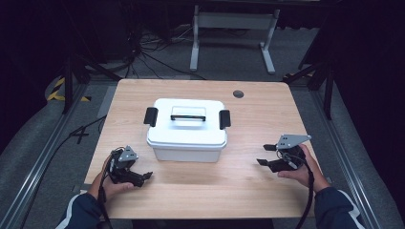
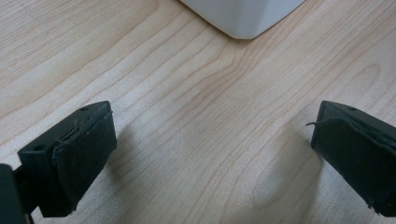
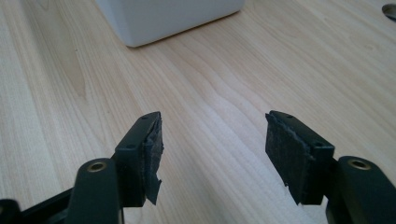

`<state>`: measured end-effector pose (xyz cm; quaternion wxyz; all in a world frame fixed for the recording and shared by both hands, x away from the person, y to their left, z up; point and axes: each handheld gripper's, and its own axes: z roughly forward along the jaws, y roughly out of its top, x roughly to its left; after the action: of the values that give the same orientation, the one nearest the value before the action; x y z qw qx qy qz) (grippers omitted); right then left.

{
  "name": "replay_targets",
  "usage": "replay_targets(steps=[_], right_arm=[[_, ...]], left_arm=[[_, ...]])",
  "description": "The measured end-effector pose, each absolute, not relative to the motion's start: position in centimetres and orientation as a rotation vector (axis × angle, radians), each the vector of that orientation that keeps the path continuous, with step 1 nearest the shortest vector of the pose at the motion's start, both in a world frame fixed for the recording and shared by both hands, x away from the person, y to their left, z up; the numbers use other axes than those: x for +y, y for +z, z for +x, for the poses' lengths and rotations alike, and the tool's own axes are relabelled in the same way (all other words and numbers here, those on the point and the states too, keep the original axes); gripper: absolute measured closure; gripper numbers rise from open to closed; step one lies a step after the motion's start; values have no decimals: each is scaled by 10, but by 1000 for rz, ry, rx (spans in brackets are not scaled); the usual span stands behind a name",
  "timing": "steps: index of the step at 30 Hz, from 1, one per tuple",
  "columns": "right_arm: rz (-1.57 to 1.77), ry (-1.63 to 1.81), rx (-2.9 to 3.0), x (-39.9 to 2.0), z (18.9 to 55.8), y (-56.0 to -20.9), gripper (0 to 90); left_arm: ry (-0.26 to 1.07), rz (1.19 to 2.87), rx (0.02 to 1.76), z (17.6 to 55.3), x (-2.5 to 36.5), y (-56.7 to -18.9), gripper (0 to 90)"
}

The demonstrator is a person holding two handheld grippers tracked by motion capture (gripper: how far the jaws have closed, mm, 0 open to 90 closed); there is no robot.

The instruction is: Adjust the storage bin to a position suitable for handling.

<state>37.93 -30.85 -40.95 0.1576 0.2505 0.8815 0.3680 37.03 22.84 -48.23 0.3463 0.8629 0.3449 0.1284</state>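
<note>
A white lidded plastic box with two black side latches and a top handle stands in the middle of the wooden table. My left gripper rests low on the table near the box's front left corner, its jaws wide open over bare wood. My right gripper hovers to the right of the box, pointing left at it. Its jaws stand apart with nothing between them, and a corner of the box lies ahead of them.
A round cable hole is set in the table's far right part. Beyond the table stand a white desk frame and loose cables on the grey floor. Dark stands flank both sides.
</note>
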Motion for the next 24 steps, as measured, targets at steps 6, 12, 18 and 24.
replay_targets(steps=[6, 12, 18, 24], right_arm=[[678, 1040, 2528, -307, 381, -391, 383], [630, 1025, 2522, -305, 385, -366, 385], [531, 950, 2536, -287, 393, -330, 398], [446, 911, 2550, -264, 403, -304, 415]], left_arm=[[333, 2241, 892, 371, 228, -482, 3], [333, 2241, 892, 371, 228, -482, 3], [333, 2241, 892, 371, 228, -482, 3], [332, 2241, 892, 371, 228, -482, 3]])
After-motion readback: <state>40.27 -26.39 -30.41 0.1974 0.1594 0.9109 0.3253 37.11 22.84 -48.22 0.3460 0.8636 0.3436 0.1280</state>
